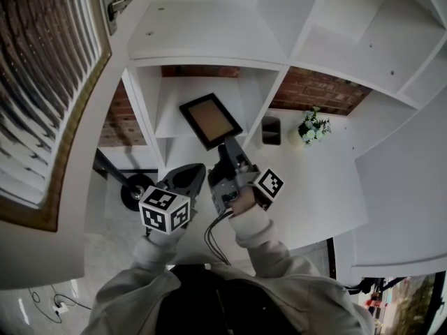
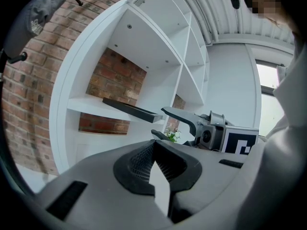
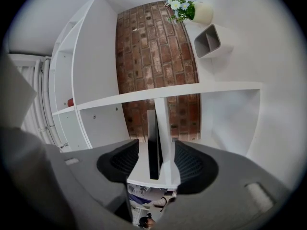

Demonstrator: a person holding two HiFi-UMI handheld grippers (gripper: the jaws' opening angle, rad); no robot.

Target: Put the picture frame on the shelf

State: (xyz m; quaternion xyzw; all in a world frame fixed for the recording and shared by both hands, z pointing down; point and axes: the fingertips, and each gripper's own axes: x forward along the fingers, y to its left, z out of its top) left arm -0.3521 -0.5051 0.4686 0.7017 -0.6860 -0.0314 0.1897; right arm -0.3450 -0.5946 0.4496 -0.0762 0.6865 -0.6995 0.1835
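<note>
A black picture frame (image 1: 209, 121) with a tan inside rests in a compartment of the white shelf unit (image 1: 202, 33). My right gripper (image 1: 229, 146) reaches to the frame's near corner. In the right gripper view the frame (image 3: 153, 145) shows edge-on between the pads; my right gripper (image 3: 153, 166) is open, with gaps on both sides of the frame. The left gripper view shows the frame (image 2: 130, 110) lying on its board, with the right gripper (image 2: 169, 124) spread around its end. My left gripper (image 1: 187, 179) hangs back below the shelf, shut and empty (image 2: 154, 163).
A white pot of flowers (image 1: 311, 128) and a small grey container (image 1: 271, 130) stand in the compartment to the right. Brick wall (image 3: 153, 51) shows behind the shelves. A black round base (image 1: 133, 191) sits on the floor at left, beside a slatted wooden-framed panel (image 1: 42, 89).
</note>
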